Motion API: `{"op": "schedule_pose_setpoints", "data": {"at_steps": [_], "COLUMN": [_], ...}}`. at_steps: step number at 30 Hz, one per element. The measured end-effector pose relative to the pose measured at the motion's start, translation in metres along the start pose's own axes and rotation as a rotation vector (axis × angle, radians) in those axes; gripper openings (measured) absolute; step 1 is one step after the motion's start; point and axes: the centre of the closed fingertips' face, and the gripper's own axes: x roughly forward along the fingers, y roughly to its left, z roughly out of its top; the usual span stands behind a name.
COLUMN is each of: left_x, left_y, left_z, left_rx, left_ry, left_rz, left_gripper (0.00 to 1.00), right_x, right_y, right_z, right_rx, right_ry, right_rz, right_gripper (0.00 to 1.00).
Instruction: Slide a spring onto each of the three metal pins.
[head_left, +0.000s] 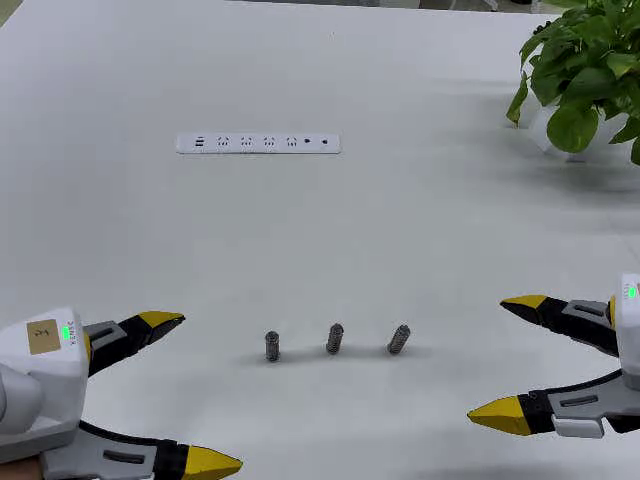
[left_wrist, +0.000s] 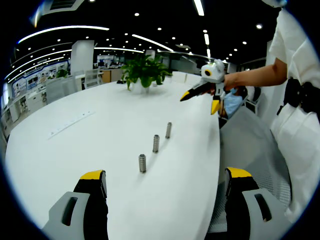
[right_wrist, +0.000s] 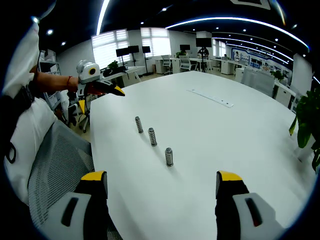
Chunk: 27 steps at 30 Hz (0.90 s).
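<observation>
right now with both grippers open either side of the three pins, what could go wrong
The three pins stand free and close together, so the wide-open left gripper or right gripper coming in could tip one into its neighbour.
In the left gripper view the table edge lies close by; a knocked pin might roll off.

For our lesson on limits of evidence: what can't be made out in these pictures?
Springs: too small in all views to show what is inside the coils.
Plant: head view, cut by the right edge.
Power strip: head view, markings too small.
Left hand-held gripper: head view, body cut by the bottom edge.
</observation>
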Motion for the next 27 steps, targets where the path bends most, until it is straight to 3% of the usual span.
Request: {"op": "schedule_pose_setpoints", "data": {"at_steps": [12,27], "left_x": [-0.0003,-0.0038], "left_y": [-0.0016,0.0018], "left_z": [0.0022,-0.0043], "left_rx": [0.004,0.017], "left_ry": [0.001,0.006], "left_rz": [0.001,-0.001], "left_gripper": [1.0,1.0], "right_x": [0.0001,-0.0044], "right_y": [-0.0016,-0.0021], "right_z": [0.0,-0.0005], "right_rx": [-0.002,-0.012], "right_ry": [-0.01,-0.015], "right_rz": [-0.003,-0.008], "right_gripper": [0.9,0.9]}}
